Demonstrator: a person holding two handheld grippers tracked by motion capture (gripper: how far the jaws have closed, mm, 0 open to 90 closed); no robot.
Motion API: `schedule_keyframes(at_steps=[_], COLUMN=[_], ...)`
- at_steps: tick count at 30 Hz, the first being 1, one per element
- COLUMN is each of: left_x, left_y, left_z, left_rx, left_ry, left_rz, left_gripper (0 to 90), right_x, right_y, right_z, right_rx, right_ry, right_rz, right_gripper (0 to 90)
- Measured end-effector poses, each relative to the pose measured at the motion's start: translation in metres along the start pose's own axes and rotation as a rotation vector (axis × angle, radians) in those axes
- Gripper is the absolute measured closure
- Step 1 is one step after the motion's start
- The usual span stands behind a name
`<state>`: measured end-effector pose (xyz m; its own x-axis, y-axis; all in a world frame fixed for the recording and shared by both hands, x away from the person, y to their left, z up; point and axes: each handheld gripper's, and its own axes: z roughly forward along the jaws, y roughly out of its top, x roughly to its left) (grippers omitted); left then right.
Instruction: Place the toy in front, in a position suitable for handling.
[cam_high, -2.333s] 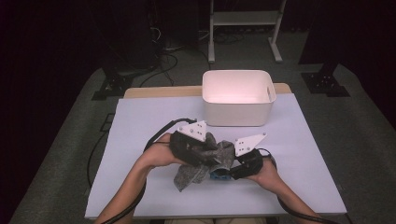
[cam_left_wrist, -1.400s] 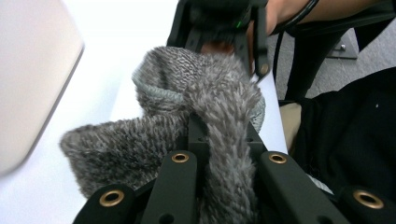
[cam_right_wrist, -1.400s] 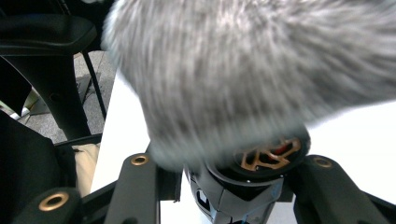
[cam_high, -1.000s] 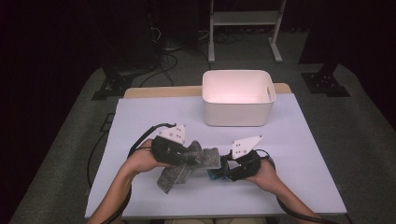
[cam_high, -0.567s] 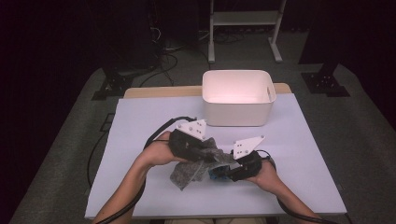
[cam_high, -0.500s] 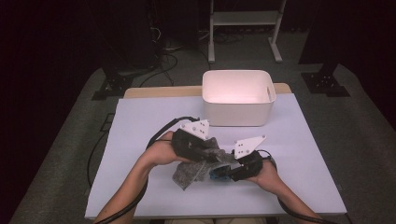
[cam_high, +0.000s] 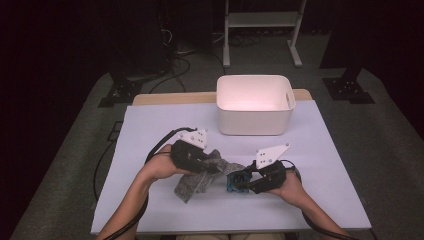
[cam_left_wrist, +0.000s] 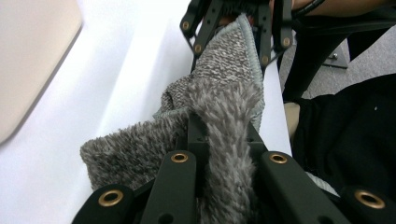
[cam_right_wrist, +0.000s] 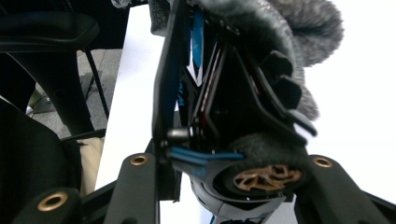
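A grey fuzzy cloth (cam_high: 200, 177) lies on the white table (cam_high: 150, 130), just in front of the white bin (cam_high: 255, 105). The left tongs (cam_high: 212, 167) are clamped on it; the right tongs (cam_high: 239, 182) grip a blue-and-black gadget (cam_right_wrist: 219, 116) at its end.

The high view looks forward and down on the whole surface (cam_high: 150, 125) from above the person's side. Each gripper view sits very close behind its own jaws – all three share the grey cloth (cam_high: 197, 181) (cam_left_wrist: 219, 107) (cam_right_wrist: 299, 28).
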<state>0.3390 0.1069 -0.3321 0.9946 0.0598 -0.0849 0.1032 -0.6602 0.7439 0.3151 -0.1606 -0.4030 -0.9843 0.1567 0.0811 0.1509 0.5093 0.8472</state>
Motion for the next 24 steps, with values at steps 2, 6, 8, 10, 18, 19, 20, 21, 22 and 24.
schedule_keyframes(at_steps=[2,6,8,10,18,19,20,21,22,24], left_x=[0.000,-0.001,-0.001,-0.002,0.002,0.002,0.002,0.002,0.003,0.003], left_y=[-0.003,-0.003,-0.002,0.002,0.015,0.016,0.016,0.017,0.018,0.020], left_z=[0.000,0.005,0.011,0.020,0.054,0.058,0.062,0.065,0.069,0.076], left_rx=[-0.011,-0.021,-0.034,-0.048,-0.048,-0.046,-0.038,-0.031,-0.032,-0.032], left_ry=[-0.006,-0.021,-0.031,-0.045,-0.096,-0.099,-0.102,-0.104,-0.110,-0.116], left_rz=[-0.005,-0.008,-0.006,0.003,0.012,0.014,0.015,0.017,0.016,0.014], left_gripper=[80.8,80.7,80.7,80.7,80.7,80.6,80.6,80.6,80.6,80.6], right_x=[-0.001,0.000,0.001,0.002,0.003,0.003,0.002,0.002,0.002,0.002], right_y=[0.000,0.000,-0.001,-0.003,-0.020,-0.023,-0.026,-0.029,-0.031,-0.037], right_z=[-0.001,-0.004,-0.007,-0.010,-0.027,-0.029,-0.032,-0.034,-0.036,-0.040], right_rx=[0.006,0.026,0.039,0.048,0.071,0.075,0.078,0.082,0.083,0.085], right_ry=[0.002,-0.001,-0.007,-0.008,-0.038,-0.041,-0.043,-0.042,-0.042,-0.040], right_rz=[0.003,-0.006,-0.006,-0.010,0.033,0.038,0.045,0.053,0.057,0.075], right_gripper=[55.5,55.3,55.4,55.4,54.6,54.5,54.4,54.2,53.9,53.2])
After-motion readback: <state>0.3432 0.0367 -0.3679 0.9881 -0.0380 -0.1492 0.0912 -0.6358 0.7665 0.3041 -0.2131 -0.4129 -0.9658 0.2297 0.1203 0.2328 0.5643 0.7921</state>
